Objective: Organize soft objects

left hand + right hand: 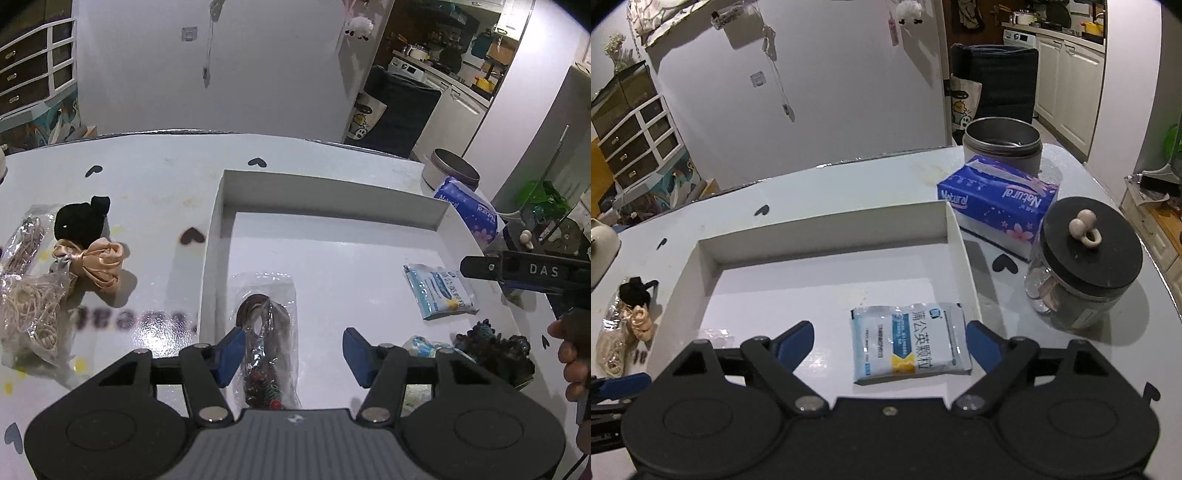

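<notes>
We see a clear plastic packet of dark hair ties (266,332), light, limp and probably slippery, lying in the white tray (332,184) between our left gripper's (291,356) wide-open, empty fingers, best pinched mid-body, while our right gripper (890,345), equally open and empty, straddles a flat blue-and-white sachet (908,341).

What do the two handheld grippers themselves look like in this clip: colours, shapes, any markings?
Both share one design. The left gripper has blue fingers on black linkage arms with silver pivot bolts, round black housings and a ribbed grey centre plate. The right gripper matches but is all black; in the left view its side reads "DAS".
</notes>
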A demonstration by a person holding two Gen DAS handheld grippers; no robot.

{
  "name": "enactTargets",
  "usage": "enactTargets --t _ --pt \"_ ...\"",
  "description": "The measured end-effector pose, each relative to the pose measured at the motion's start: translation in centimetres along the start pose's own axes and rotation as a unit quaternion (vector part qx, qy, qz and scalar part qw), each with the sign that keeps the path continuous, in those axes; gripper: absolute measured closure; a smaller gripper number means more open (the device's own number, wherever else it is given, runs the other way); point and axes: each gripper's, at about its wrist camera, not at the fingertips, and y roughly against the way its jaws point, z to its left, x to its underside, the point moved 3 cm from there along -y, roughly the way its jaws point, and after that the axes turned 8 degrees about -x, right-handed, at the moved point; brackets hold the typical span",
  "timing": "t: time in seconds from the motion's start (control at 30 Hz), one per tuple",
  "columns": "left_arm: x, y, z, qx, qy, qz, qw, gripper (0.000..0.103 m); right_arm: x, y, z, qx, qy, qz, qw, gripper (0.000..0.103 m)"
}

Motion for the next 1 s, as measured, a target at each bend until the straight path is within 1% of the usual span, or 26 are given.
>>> enactTargets --t 0.3,0.57,0.77,0.83,0.87,0.9,0.93,0.97,1.0 --pt "-0.2 2.3 0.0 0.005 0.003 -0.019 0.9998 0.045 0.7 4.0 1.4 -0.011 0.006 -0.026 1.000 0.013" --pt "0.1 4.9 -0.5 0.010 -0.007 -0.042 0.9990 0.045 2.7 8.1 2.4 -0.006 0.033 -0.052 0.998 0.012" --pt "0.9 6.7 -0.7 0.009 -0.014 -0.057 0.9982 0.042 4.4 10.5 3.1 0.003 0.048 -0.066 0.997 0.007" --pt "1.2 7.2 -0.7 0.005 -0.016 -0.061 0.9980 0.035 4.9 11.1 3.1 0.003 0.051 -0.070 0.996 0.006" --pt "1.4 7.4 -0.6 0.003 -0.016 -0.063 0.9979 0.034 5.2 11.4 3.1 0.003 0.051 -0.072 0.996 0.005" --pt "1.6 7.6 -0.6 0.002 -0.016 -0.065 0.9977 0.030 5.5 11.7 3.1 0.004 0.051 -0.074 0.996 0.004" --pt "1.8 7.9 -0.5 0.000 -0.016 -0.068 0.9976 0.024 5.8 12.0 3.2 0.005 0.052 -0.075 0.996 0.002" --pt "2.0 8.2 -0.4 0.000 -0.016 -0.070 0.9974 0.020 6.0 12.2 3.2 0.007 0.053 -0.077 0.996 0.001" --pt "2.2 8.4 -0.4 -0.002 -0.016 -0.072 0.9973 0.014 6.3 12.4 3.2 0.008 0.054 -0.078 0.995 0.000"
